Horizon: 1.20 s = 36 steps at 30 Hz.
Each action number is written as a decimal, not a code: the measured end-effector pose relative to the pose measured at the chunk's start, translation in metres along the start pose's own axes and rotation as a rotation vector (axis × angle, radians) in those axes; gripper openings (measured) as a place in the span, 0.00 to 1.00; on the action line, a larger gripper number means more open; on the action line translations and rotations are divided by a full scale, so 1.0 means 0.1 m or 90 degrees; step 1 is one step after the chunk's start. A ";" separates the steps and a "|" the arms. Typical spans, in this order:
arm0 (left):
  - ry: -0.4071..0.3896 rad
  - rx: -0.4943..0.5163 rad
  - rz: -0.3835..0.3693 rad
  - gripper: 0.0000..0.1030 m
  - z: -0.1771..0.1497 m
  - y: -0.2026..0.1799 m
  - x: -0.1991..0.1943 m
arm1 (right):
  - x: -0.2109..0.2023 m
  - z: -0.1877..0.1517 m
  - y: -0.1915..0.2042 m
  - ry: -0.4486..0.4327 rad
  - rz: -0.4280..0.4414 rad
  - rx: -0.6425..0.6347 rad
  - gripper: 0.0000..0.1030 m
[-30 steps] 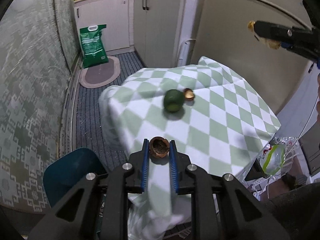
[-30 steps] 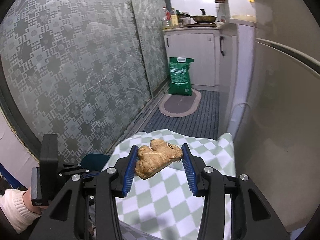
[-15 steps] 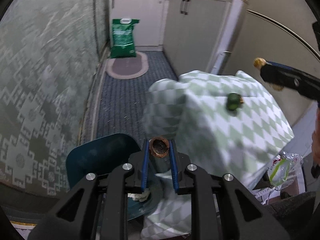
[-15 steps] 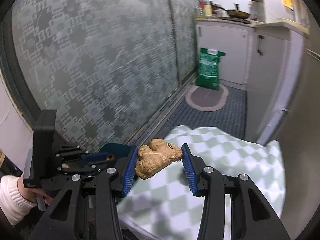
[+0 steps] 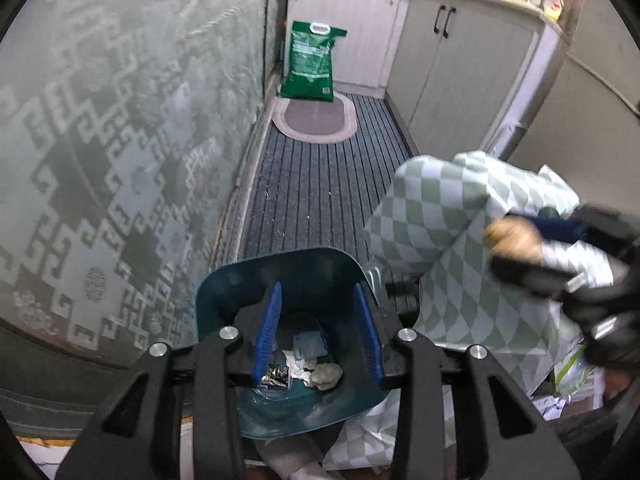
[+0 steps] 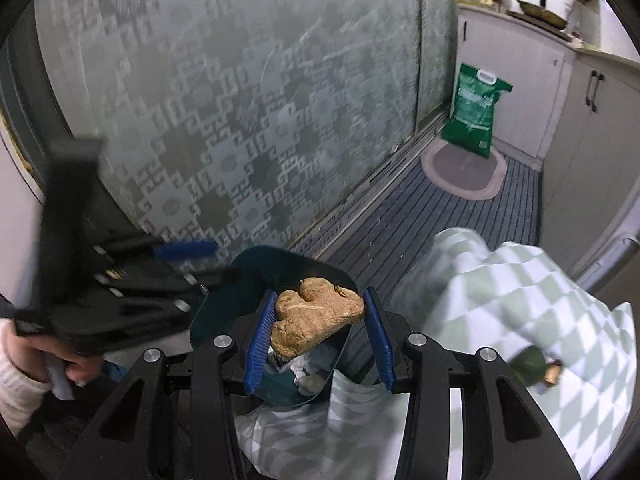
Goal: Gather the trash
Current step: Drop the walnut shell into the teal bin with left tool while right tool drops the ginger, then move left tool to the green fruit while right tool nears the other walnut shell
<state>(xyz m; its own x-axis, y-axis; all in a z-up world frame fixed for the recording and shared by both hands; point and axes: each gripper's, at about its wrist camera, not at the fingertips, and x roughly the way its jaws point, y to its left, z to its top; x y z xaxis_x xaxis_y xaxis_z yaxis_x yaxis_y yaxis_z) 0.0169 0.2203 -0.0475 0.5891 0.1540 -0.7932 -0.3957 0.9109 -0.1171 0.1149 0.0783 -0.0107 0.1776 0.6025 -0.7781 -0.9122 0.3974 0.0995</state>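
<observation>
A dark teal trash bin [image 5: 224, 292] stands on the floor beside the table; it shows in the right wrist view [image 6: 224, 300] too. Crumpled paper and foil [image 5: 308, 372] lie inside it. My left gripper [image 5: 318, 332] is open and empty directly above the bin. My right gripper [image 6: 318, 336] is shut on a tan piece of ginger [image 6: 316, 316] and holds it over the bin's mouth. The ginger also shows blurred in the left wrist view [image 5: 512, 236]. A green fruit [image 6: 528, 364] with a brown nutshell [image 6: 554, 372] beside it sits on the checked tablecloth [image 6: 560, 304].
A patterned glass sliding door [image 5: 100, 140] runs along the left. A green bag [image 5: 312, 68] and an oval mat [image 5: 316, 122] lie at the far end by white cabinets [image 5: 452, 72]. Plastic bags [image 5: 576, 372] sit on the floor at right.
My left gripper swung from the table to above the bin and opened; the nutshell it held is gone. My right gripper carried the ginger down over the bin.
</observation>
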 end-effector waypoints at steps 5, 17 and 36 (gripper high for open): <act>-0.037 -0.023 -0.002 0.38 0.07 0.14 -0.22 | 0.33 0.00 0.19 0.039 0.009 -0.017 0.43; -0.094 -0.032 -0.015 0.40 0.15 0.23 -0.56 | 0.81 0.00 0.47 0.094 0.035 -0.037 0.43; -0.135 -0.029 -0.058 0.41 0.19 0.10 -0.81 | 0.21 0.23 0.05 -0.007 0.050 0.037 0.53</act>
<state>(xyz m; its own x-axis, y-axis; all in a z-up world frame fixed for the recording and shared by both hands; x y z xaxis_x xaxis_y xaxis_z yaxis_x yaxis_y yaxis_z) -0.0213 0.2238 0.0266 0.7569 0.1540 -0.6351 -0.3632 0.9070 -0.2130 0.1225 0.1082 -0.0121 0.1105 0.6408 -0.7597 -0.9006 0.3879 0.1962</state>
